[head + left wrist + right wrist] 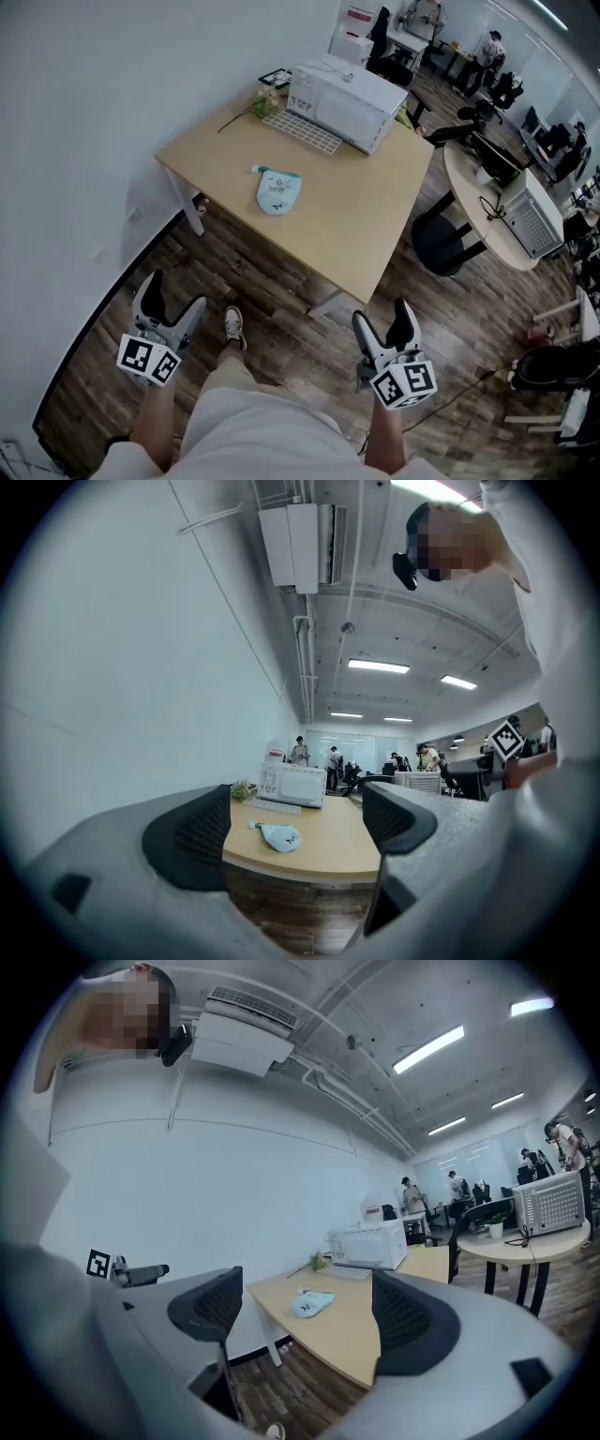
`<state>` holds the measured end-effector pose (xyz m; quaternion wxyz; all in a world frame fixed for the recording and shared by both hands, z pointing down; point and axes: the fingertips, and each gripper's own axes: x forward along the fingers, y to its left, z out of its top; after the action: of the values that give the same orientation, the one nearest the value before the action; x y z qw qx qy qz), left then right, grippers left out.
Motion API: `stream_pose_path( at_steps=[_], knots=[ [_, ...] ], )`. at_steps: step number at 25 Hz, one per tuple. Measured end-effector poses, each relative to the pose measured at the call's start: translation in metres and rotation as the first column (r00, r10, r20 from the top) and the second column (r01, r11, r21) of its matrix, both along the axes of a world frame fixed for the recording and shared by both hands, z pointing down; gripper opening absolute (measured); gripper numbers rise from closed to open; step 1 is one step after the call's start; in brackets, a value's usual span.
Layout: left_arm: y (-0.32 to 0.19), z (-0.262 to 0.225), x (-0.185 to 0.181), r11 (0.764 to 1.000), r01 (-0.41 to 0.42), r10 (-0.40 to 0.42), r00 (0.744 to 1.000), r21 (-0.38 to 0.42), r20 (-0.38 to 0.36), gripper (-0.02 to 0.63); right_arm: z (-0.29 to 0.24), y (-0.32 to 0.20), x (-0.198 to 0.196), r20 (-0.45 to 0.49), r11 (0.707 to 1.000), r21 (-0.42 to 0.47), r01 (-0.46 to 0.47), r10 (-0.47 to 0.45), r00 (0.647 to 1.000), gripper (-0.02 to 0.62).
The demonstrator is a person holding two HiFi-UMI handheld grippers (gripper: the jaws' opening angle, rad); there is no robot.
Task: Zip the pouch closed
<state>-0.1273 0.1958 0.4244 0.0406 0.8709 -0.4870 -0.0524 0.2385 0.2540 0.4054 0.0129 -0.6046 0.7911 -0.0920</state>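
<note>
A small pale blue pouch [277, 190] lies flat near the middle of the light wooden table [366, 244]. It shows small and far in the left gripper view [279, 836] and in the right gripper view [313, 1304]. My left gripper [169, 302] hangs open over the floor, well short of the table's near-left corner. My right gripper [388, 322] is open too, just off the table's near edge. Nothing is between either pair of jaws. Both point level towards the table.
A white microwave [345, 101], a white keyboard [300, 130] and a flower sprig [248, 109] sit at the table's far end. A round desk [487, 211] with office chairs stands to the right. A white wall [84, 122] runs along the left. People work at the room's far end.
</note>
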Motion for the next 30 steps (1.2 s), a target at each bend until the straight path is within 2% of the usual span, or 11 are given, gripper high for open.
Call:
stream_pose_path(
  at_steps=[5, 10, 16, 19, 22, 26, 30],
  knots=[
    [-0.093, 0.024, 0.004, 0.998, -0.061, 0.060, 0.998, -0.034, -0.032, 0.436, 0.011, -0.080, -0.017, -0.020, 0.999, -0.042, -0.019, 0.018, 1.000, 0.413],
    [-0.202, 0.020, -0.014, 0.993, -0.111, 0.110, 0.993, -0.027, -0.042, 0.436, -0.001, -0.186, -0.049, -0.065, 0.998, -0.067, -0.018, 0.014, 0.998, 0.413],
    [-0.293, 0.042, -0.020, 0.972, -0.216, 0.210, 0.975, -0.088, -0.076, 0.436, -0.013, -0.267, -0.085, -0.121, 0.993, -0.106, -0.048, 0.036, 0.992, 0.413],
    [-0.323, 0.054, -0.009, 0.958, -0.262, 0.254, 0.964, -0.115, -0.078, 0.436, -0.015, -0.286, -0.087, -0.131, 0.991, -0.111, -0.075, 0.060, 0.990, 0.413],
    [-0.340, 0.064, 0.010, 0.936, -0.322, 0.315, 0.947, -0.145, -0.067, 0.436, -0.009, -0.299, -0.082, -0.099, 0.986, -0.128, -0.106, 0.093, 0.991, 0.413],
    [-0.358, 0.079, 0.038, 0.909, -0.376, 0.374, 0.926, -0.181, -0.048, 0.436, 0.001, -0.321, -0.077, -0.082, 0.984, -0.146, -0.100, 0.089, 0.993, 0.413],
    [-0.380, 0.104, 0.054, 0.906, -0.366, 0.378, 0.926, -0.211, 0.015, 0.434, 0.007, -0.351, -0.073, -0.061, 0.988, -0.145, -0.059, 0.051, 0.997, 0.413]
  ],
)
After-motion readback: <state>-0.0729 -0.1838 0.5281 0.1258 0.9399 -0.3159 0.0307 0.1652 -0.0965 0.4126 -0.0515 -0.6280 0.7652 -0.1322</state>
